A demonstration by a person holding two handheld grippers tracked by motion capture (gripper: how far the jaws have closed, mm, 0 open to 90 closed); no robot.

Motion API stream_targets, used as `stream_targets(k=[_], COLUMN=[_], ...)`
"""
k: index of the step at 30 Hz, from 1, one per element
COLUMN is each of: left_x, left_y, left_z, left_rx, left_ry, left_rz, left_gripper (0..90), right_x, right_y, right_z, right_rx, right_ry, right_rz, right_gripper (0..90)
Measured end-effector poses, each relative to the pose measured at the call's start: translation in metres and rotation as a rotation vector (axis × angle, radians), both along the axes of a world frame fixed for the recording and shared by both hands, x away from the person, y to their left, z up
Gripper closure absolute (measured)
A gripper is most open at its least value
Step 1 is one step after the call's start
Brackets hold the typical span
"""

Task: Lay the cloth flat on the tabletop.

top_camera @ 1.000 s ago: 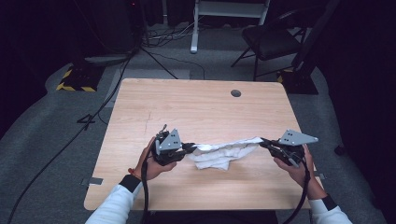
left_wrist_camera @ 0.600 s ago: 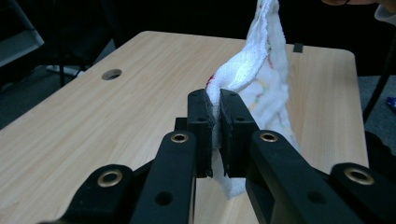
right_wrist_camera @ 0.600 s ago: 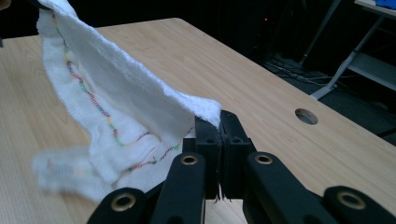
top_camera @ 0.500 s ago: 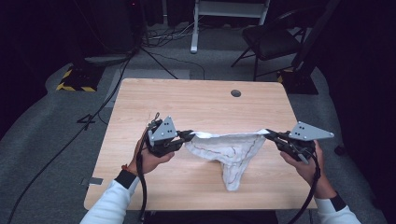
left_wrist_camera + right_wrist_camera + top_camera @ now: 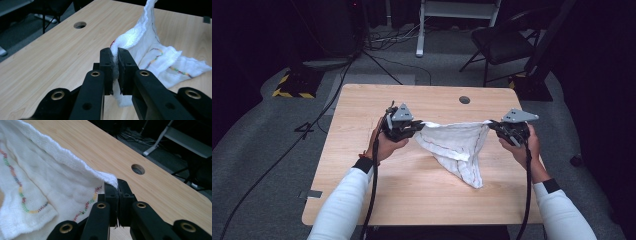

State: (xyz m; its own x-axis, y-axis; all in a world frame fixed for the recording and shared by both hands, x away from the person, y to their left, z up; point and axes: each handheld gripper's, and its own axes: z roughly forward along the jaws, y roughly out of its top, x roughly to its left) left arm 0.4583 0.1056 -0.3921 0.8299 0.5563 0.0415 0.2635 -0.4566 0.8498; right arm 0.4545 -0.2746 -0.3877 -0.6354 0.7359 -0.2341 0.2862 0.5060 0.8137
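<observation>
The white woven cloth with multicoloured zigzag stitching (image 5: pixel 458 147) hangs at frame centre in the high view, its top edge stretched level and its lower point drooping to the light wooden table (image 5: pixel 362 195). The left gripper (image 5: pixel 114 58) pinches one upper corner; the right gripper (image 5: pixel 117 187) pinches the other. Maintain equal height and even tension, then lower the cloth flat, avoiding the round cable hole (image 5: pixel 464 100).

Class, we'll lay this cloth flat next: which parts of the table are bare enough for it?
Bare wood lies between the left gripper and the table's left edge, and along the far edge beside the cable hole. The middle is crowded: the cloth hangs there, stretched to the right gripper.
</observation>
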Motion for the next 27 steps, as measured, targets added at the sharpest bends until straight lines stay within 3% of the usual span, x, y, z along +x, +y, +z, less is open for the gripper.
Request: stream_targets(k=[4,8,11,15,19,22,23,25,27], left_x=[0.024,0.045,0.059,0.074,0.079,0.078,0.077,0.071,0.066], left_y=[-0.007,-0.014,-0.017,-0.018,-0.021,-0.025,-0.027,-0.030,-0.033], left_z=[-0.017,-0.033,-0.044,-0.060,-0.069,-0.073,-0.073,-0.070,-0.067], left_rx=[0.006,0.038,0.038,0.075,0.090,0.080,0.087,0.056,0.051], left_ry=[0.037,0.062,0.093,0.119,0.135,0.158,0.162,0.166,0.149], left_rz=[0.036,0.070,0.112,0.161,0.207,0.215,0.215,0.197,0.173], left_gripper=[82.9,82.6,81.5,77.4,67.1,49.2,41.6,30.8,24.9], right_x=[0.023,0.042,0.054,0.068,0.077,0.076,0.075,0.071,0.064], right_y=[0.001,0.006,0.009,0.012,0.017,0.020,0.020,0.020,0.018], right_z=[-0.015,-0.028,-0.039,-0.050,-0.061,-0.063,-0.063,-0.061,-0.060], right_rx=[-0.001,-0.025,-0.047,-0.064,-0.102,-0.098,-0.090,-0.072,-0.109], right_ry=[0.033,0.059,0.074,0.091,0.110,0.127,0.132,0.155,0.120], right_rz=[-0.037,-0.062,-0.084,-0.105,-0.136,-0.156,-0.156,-0.137,-0.144], right_gripper=[88.6,88.6,88.4,86.3,75.3,67.3,62.9,57.0,52.2])
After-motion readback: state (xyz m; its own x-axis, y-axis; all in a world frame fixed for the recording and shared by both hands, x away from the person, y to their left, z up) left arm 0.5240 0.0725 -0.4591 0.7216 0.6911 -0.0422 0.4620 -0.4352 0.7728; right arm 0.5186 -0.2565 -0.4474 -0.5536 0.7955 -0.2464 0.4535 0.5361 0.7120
